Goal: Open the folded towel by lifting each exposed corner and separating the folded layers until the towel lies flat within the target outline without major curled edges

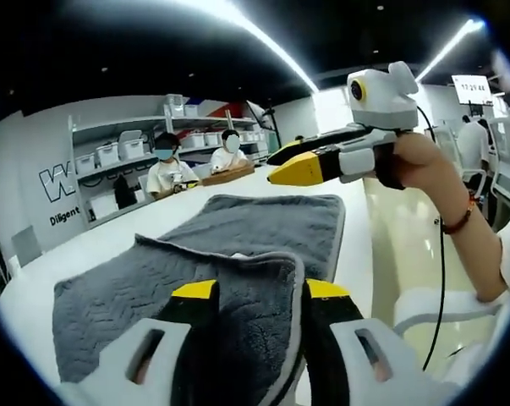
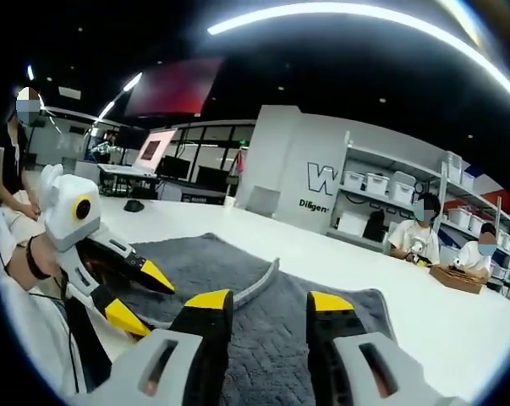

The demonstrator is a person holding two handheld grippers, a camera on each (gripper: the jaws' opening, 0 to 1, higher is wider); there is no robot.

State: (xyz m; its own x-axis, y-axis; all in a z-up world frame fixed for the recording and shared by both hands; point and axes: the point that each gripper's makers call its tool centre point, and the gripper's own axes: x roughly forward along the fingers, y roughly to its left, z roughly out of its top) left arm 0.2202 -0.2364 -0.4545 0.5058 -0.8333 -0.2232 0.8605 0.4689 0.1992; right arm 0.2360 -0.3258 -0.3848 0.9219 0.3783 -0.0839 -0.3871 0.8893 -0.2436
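Note:
A grey towel (image 1: 255, 224) with a zigzag weave and a pale hem lies on the white table (image 1: 358, 245), its near layer folded over the far one. My left gripper (image 1: 260, 289) is open, low over the near fold, and the raised hem runs between its yellow-tipped jaws. My right gripper (image 1: 276, 169) hovers above the towel's far right corner with nothing in it. In the right gripper view the towel (image 2: 212, 258) spreads under my open right gripper (image 2: 269, 301), a curved hem (image 2: 263, 283) just ahead. The left gripper (image 2: 142, 296) sits at the towel's left edge, jaws apart.
A person's hand and forearm (image 1: 436, 182) hold the right gripper. Two seated people (image 1: 195, 165) work at the far end of the table, before shelves of bins (image 1: 119, 152). The table's right edge (image 1: 371, 279) drops to the floor. Bare table (image 2: 424, 330) lies right of the towel.

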